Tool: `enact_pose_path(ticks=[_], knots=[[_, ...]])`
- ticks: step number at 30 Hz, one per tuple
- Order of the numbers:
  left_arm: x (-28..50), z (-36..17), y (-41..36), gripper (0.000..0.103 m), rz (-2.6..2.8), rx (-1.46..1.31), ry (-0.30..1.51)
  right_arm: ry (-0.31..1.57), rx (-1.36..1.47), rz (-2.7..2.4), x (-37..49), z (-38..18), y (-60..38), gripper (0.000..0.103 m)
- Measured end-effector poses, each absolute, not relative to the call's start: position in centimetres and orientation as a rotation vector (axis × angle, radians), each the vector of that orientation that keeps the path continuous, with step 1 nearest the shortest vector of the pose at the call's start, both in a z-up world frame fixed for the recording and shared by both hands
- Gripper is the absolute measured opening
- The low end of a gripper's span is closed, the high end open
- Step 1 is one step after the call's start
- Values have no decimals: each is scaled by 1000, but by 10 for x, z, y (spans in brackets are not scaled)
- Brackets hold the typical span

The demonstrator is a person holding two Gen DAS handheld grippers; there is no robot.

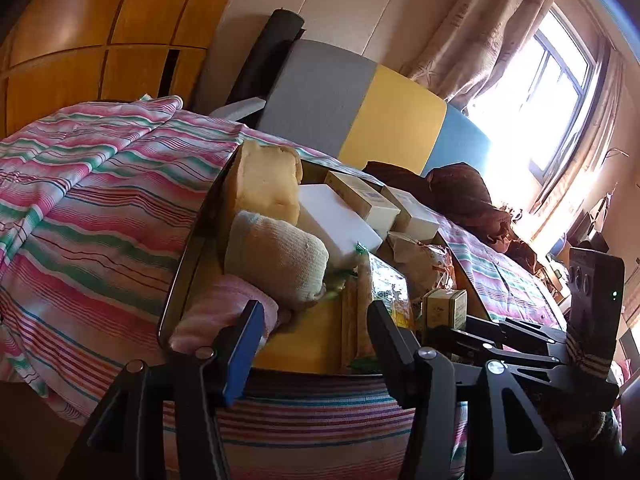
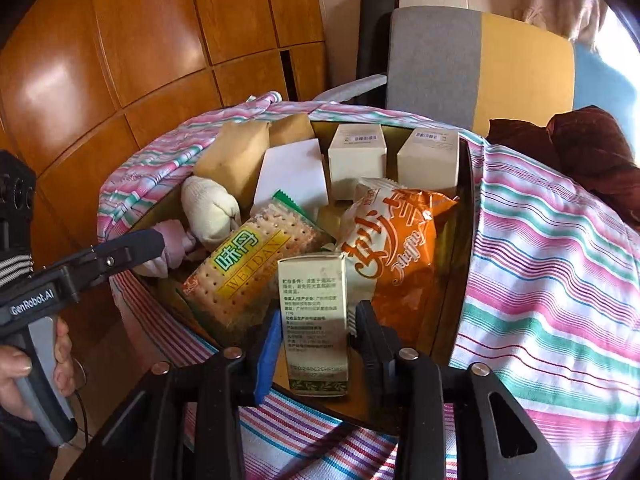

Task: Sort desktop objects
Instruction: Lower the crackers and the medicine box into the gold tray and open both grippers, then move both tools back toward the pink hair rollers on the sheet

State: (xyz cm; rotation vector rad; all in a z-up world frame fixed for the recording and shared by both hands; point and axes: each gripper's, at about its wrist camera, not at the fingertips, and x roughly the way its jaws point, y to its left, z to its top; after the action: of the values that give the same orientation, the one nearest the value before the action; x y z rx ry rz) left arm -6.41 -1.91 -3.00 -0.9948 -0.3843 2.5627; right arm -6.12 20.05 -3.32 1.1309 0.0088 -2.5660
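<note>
Small printed carton (image 2: 313, 316): lower centre of the right wrist view, upright at the tray's near edge, standing between the two fingers of the right gripper (image 2: 316, 334).
Right gripper: blue-padded finger and black finger close against the carton's two sides, pinching it.
Cracker packet (image 2: 250, 268): just left of the carton, lying tilted, green and yellow label up.
Orange snack bag (image 2: 400, 248): just right of the carton, leaning behind it.
Pink cloth roll (image 1: 224, 312): lower left of centre in the left wrist view, touching the blue finger of the left gripper (image 1: 316, 326).
Left gripper: fingers spread, nothing between them.
White sock roll (image 2: 210, 210): beside the pink roll, further in.
Cream boxes (image 2: 356, 156): two, upright, at the tray's far side.
Tray (image 2: 460, 280): dark-rimmed, on a striped bedcover (image 2: 560, 280).
</note>
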Motion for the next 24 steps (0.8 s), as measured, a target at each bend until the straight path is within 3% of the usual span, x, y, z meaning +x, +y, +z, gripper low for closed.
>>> enact_pose_path(ticks=[11,14,16,19,24], knots=[[-60,-25,-11,55,2549,-978,-359,62,1108,-2584,-64,-34,195,31],[-60,-24,-9,55,2549,-977,-351,-1,1113,-2560,-66,-34,200,35],[-60,-24,-7,55,2550,-974,-345,-66,1109,-2548,-66,-33,207,45],[-59,-21,-5,55,2554,-966,-334,-139,1076,-2561,-60,-28,219,52],[-55,-13,10,55,2540,-939,-285,-240,1007,-2614,-44,-15,247,58]])
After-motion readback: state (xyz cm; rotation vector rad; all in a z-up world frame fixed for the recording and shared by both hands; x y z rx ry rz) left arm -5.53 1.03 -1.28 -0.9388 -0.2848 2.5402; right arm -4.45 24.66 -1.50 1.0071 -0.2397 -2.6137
